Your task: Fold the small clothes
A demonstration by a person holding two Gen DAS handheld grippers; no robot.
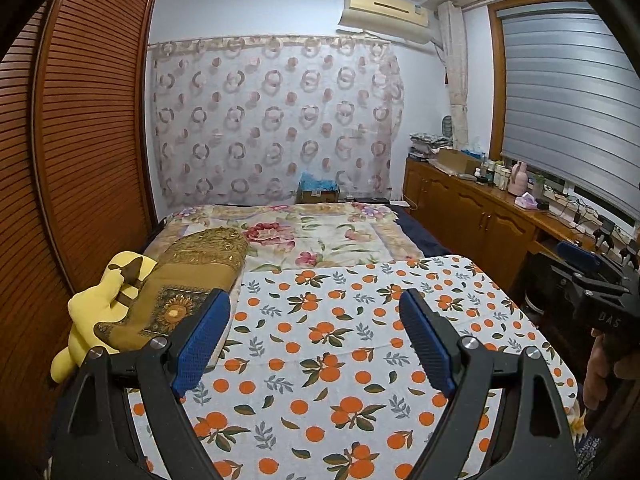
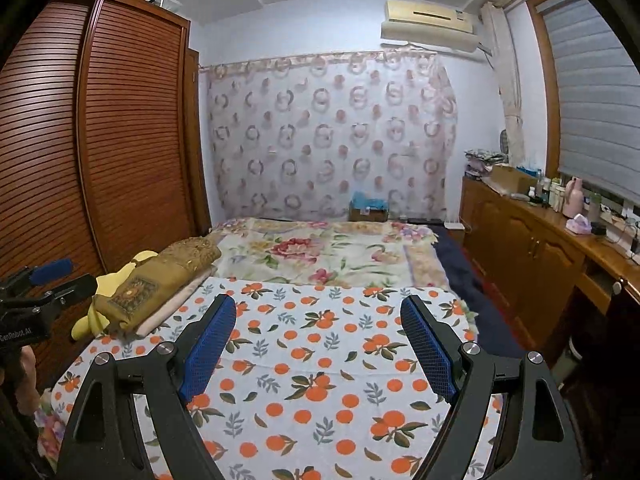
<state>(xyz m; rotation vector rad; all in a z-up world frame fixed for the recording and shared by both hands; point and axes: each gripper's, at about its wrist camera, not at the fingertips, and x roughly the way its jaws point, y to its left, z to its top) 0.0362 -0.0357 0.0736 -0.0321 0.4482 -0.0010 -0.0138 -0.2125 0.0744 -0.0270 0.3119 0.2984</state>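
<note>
A white cloth printed with oranges (image 1: 328,360) covers the near end of the bed and lies flat; it also fills the lower half of the right wrist view (image 2: 320,360). My left gripper (image 1: 314,296) hovers over it, open, with nothing between its blue pads (image 1: 200,344). My right gripper (image 2: 318,301) is open too and holds nothing above the same cloth. No garment lies on the cloth in front of either gripper. A folded brown-gold fabric (image 1: 192,276) rests at the cloth's left edge. In the left wrist view the right gripper's body (image 1: 596,292) shows at the right edge, held by a hand.
A yellow plush toy (image 1: 92,304) lies beside the brown-gold fabric. Beyond is a floral blanket (image 1: 320,236) and a cardboard box (image 1: 318,194). A slatted wooden wardrobe (image 1: 88,120) stands on the left, and a wooden cabinet (image 1: 472,216) with bottles on the right.
</note>
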